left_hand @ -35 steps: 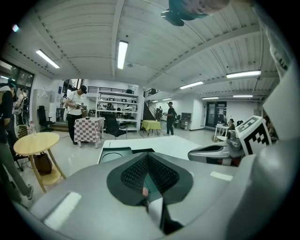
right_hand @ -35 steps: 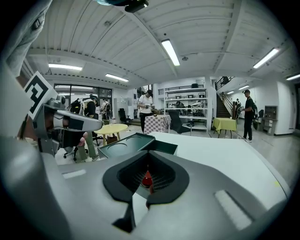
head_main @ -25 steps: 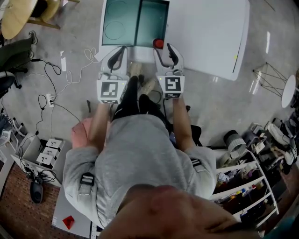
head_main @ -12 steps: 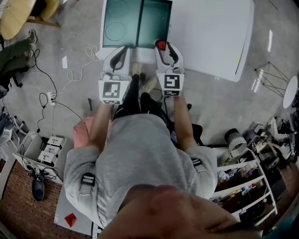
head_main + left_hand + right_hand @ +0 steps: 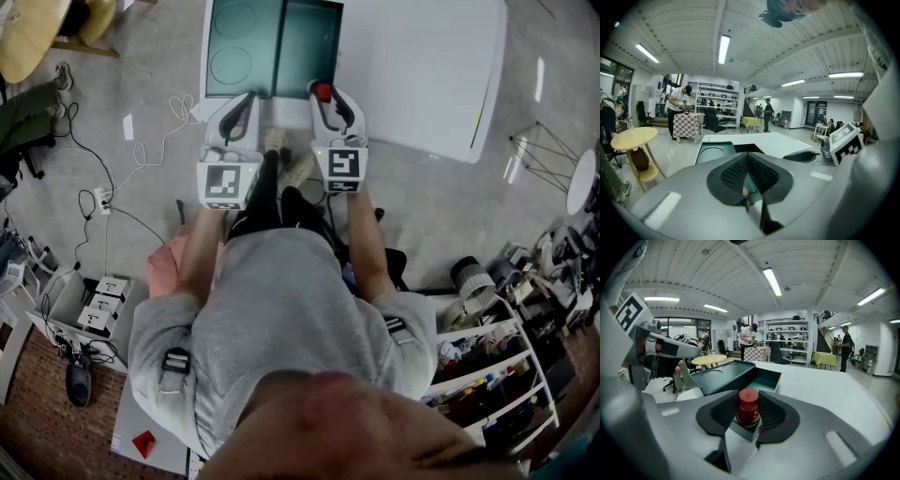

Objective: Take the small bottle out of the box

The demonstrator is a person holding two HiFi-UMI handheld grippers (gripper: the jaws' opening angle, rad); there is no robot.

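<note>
Our right gripper (image 5: 749, 420) pinches the small bottle (image 5: 748, 406)
Its jaws have just been closing on it; it stands upright, cap up, at the near corner of the box (image 5: 769, 380). The jaws of our left gripper (image 5: 748, 157) are pressed together.

1. The left gripper (image 5: 247, 99) is held at the upper centre-left of the head view, pointed away from the body and slightly downward. Its jaws are seen closed at the tips, with nothing between them.
2. The right gripper (image 5: 331, 94) is held just beside it, to the right, at much the same tilt.
3. Its jaws have just been closing, and the pads are pressed on the small bottle (image 5: 748, 408) (red cap standing up between them).
4. The left forearm (image 5: 195, 253) and right forearm (image 5: 364, 248) are stretched forward side by side, bare below grey sleeves (image 5: 281, 309).
</note>
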